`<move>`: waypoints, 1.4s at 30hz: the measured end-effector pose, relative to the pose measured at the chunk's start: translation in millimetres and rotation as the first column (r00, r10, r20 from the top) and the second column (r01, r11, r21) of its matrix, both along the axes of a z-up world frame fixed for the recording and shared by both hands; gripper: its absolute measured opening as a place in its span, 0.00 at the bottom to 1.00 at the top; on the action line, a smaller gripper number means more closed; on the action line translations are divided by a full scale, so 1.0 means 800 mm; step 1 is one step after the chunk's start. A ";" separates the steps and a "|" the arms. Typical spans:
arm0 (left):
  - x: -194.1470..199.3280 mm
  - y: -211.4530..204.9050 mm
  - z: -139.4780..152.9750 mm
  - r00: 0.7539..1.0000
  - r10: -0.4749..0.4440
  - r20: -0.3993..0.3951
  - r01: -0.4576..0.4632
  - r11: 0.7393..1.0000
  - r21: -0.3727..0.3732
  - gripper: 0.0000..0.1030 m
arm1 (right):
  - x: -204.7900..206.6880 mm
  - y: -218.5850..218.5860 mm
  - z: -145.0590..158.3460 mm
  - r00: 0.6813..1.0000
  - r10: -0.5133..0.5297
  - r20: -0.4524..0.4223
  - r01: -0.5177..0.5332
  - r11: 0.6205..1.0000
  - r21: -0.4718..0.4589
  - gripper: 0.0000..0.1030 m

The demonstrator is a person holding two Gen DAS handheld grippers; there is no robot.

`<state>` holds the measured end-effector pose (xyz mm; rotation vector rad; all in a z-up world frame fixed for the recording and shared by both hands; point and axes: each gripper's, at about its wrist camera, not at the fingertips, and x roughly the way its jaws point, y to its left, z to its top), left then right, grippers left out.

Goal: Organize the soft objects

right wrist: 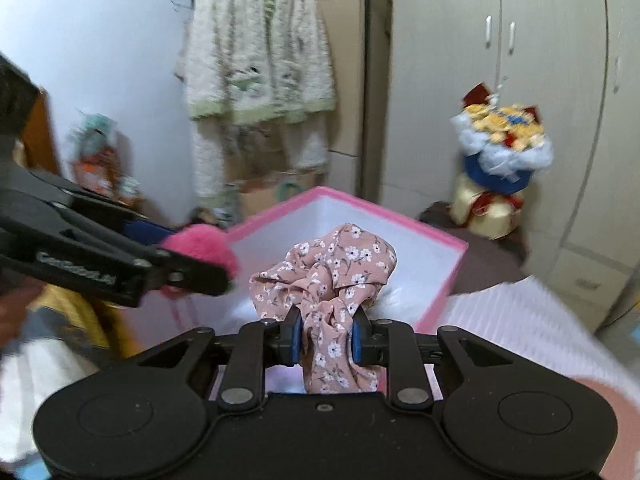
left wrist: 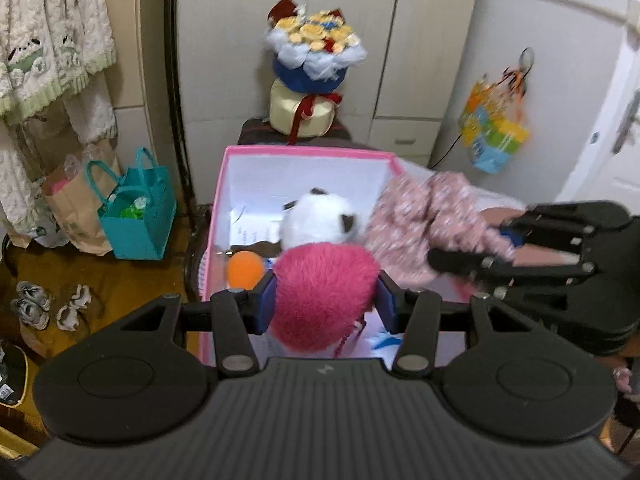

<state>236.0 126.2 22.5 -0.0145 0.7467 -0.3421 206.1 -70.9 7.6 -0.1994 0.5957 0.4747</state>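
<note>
My left gripper (left wrist: 326,298) is shut on a fuzzy pink pompom (left wrist: 326,292) and holds it over the near edge of a pink box (left wrist: 304,152) with a white inside. My right gripper (right wrist: 325,334) is shut on a pink floral cloth (right wrist: 332,272), bunched above the same pink box (right wrist: 440,276). In the left wrist view the right gripper (left wrist: 508,240) comes in from the right with the floral cloth (left wrist: 424,220) hanging over the box's right wall. Inside the box lie a white panda plush (left wrist: 320,220) and an orange ball (left wrist: 245,268).
A flower bouquet (left wrist: 314,52) on a cream round box stands behind the pink box, against white wardrobe doors. A teal bag (left wrist: 138,216), a paper bag and small shoes (left wrist: 32,304) sit on the floor at left. Fleece pyjamas (right wrist: 256,60) hang on the wall.
</note>
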 end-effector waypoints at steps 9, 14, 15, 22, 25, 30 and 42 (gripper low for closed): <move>0.058 -0.005 -0.034 0.998 0.008 -0.055 -0.004 0.997 0.073 0.48 | 0.060 0.008 -0.033 0.997 -0.070 -0.016 0.068 0.992 -0.110 0.27; 0.073 -0.016 -0.043 0.998 0.018 -0.057 -0.012 0.993 0.117 0.50 | 0.085 0.019 -0.046 0.995 -0.094 -0.018 0.090 0.981 -0.172 0.27; 0.077 -0.018 -0.045 0.998 0.030 -0.061 -0.022 0.992 0.123 0.50 | 0.090 0.022 -0.048 0.995 -0.098 -0.020 0.093 0.980 -0.178 0.27; 0.081 -0.018 -0.050 0.996 0.054 -0.074 -0.046 0.993 0.110 0.60 | 0.110 0.030 -0.052 0.993 -0.106 -0.045 0.096 0.978 -0.184 0.44; 0.073 -0.012 -0.044 0.996 0.061 -0.060 -0.056 0.995 0.084 0.62 | 0.104 0.026 -0.047 0.994 -0.089 -0.065 0.080 0.989 -0.124 0.59; 0.049 0.003 -0.031 0.997 0.075 -0.033 -0.073 0.996 0.048 0.67 | 0.083 0.001 -0.032 0.994 -0.083 -0.077 0.084 0.996 0.006 0.61; -0.024 0.003 -0.007 0.998 0.052 0.040 -0.052 0.999 0.002 0.77 | 0.002 -0.056 -0.002 0.989 -0.114 -0.094 0.134 0.960 0.247 0.64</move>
